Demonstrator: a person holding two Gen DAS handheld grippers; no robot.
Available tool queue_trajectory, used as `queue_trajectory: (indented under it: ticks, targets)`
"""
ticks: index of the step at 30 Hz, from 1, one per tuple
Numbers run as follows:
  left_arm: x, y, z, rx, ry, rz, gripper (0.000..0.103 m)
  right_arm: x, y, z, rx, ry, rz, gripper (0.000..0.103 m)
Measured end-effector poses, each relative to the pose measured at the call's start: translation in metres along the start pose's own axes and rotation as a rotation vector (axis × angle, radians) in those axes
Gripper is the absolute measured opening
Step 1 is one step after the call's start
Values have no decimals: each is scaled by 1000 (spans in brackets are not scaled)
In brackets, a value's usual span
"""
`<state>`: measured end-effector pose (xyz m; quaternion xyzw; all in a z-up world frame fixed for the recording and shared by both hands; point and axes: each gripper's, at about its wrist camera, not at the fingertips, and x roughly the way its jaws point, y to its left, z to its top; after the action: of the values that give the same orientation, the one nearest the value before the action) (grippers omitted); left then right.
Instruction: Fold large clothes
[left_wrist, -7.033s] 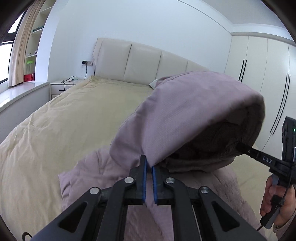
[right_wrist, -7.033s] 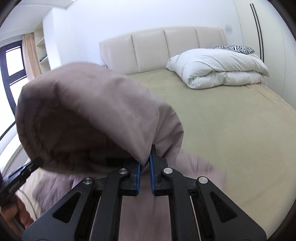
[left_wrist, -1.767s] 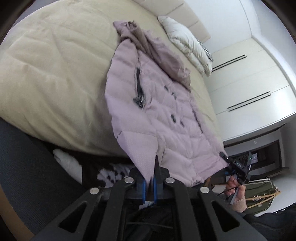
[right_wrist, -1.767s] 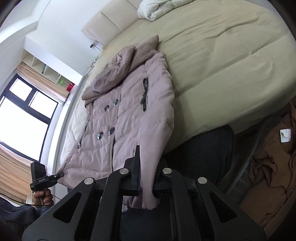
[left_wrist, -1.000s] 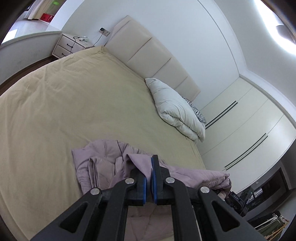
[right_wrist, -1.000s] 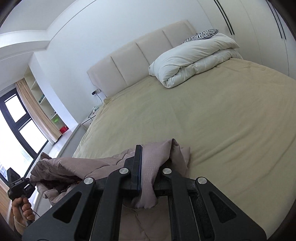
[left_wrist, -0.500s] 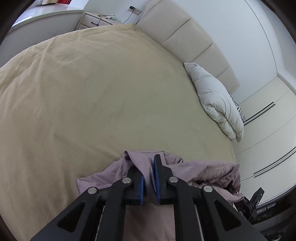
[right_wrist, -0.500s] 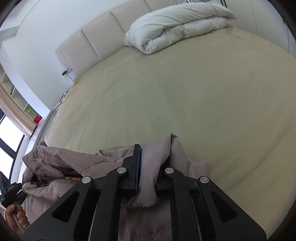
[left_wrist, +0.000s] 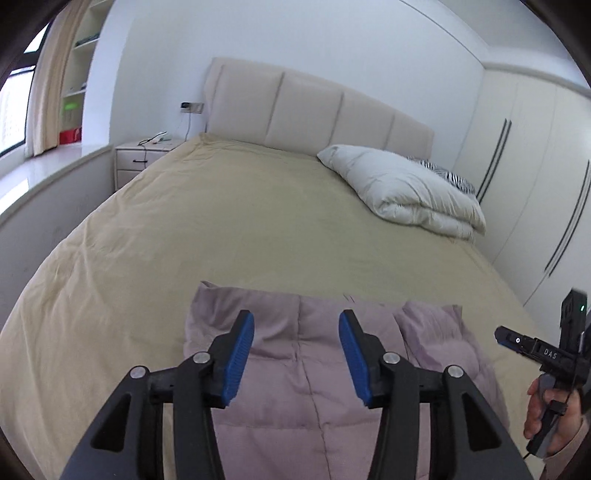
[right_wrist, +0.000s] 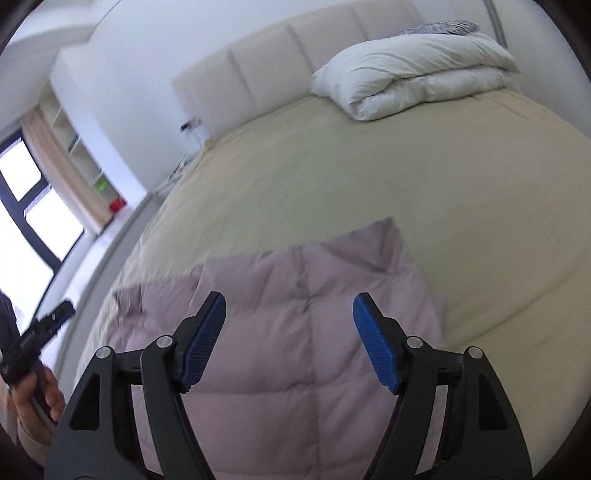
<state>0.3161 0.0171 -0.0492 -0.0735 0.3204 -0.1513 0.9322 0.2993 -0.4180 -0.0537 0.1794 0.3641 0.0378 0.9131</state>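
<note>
A pale mauve quilted coat (left_wrist: 314, 373) lies folded flat on the near part of the beige bed (left_wrist: 240, 229). My left gripper (left_wrist: 296, 354) is open and empty, held just above the coat's near left part. The right gripper shows at the right edge of the left wrist view (left_wrist: 532, 347). In the right wrist view the coat (right_wrist: 295, 325) lies below my right gripper (right_wrist: 288, 339), which is open and empty. The left gripper shows at the left edge of that view (right_wrist: 40, 332), held by a hand.
A folded white duvet (left_wrist: 402, 192) with a zebra-print pillow (left_wrist: 447, 177) lies at the bed's far right by the headboard (left_wrist: 314, 107). A nightstand (left_wrist: 144, 155) and window ledge (left_wrist: 44, 166) are left; wardrobes (left_wrist: 535, 177) are right.
Both grippers were shut on the coat's folded edge half a second ago. Both have now opened and let go, and the coat lies flat on the bed.
</note>
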Motion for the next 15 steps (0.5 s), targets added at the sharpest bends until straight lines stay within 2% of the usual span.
queue_trajectory:
  ticks: [2, 6, 8, 12, 15]
  targets:
    - [17, -20, -9, 67, 41, 25, 50, 14, 40, -11, -121, 64, -7, 62]
    - [54, -33, -26, 135, 112, 89, 50, 46, 88, -28, -228, 152, -36, 52]
    - [71, -29, -28, 141, 135, 119, 50, 57, 88, -45, -227, 184, -60, 49]
    - [100, -12, -30, 127, 184, 164, 50, 89, 69, -42, -170, 224, -101, 33]
    - [116, -3, -31, 108, 205, 159, 51, 117, 51, -34, -96, 245, -98, 33]
